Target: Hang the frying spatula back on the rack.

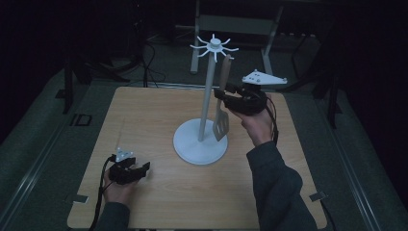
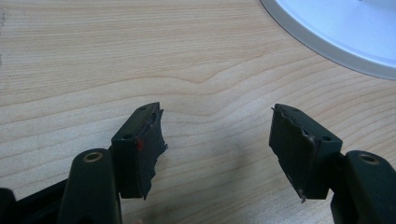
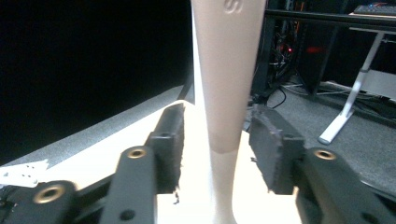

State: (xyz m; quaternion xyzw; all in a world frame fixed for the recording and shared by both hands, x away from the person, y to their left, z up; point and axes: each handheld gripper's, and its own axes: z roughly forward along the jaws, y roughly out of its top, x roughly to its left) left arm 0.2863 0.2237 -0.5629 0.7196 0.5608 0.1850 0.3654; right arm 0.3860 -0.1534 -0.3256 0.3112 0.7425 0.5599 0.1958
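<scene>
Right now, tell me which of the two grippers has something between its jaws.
The right gripper: the spatula handle stands between its jaws beside the white stand. The left gripper rests open over bare table.

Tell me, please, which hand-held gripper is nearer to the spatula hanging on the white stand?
Right. The right hand-held gripper has its jaws either side of the spatula handle, not yet closed. The left hand-held gripper rests open on the table, well away.

The utensil stand [image 1: 201, 139] sits on the desk [image 1: 159, 202] at its centre. A slotted spatula [image 1: 222, 115] hangs beside the pole, on its right. The right tongs [image 1: 222, 95] are at the spatula handle. The left tongs [image 1: 139, 169] rest near the front-left corner.
</scene>
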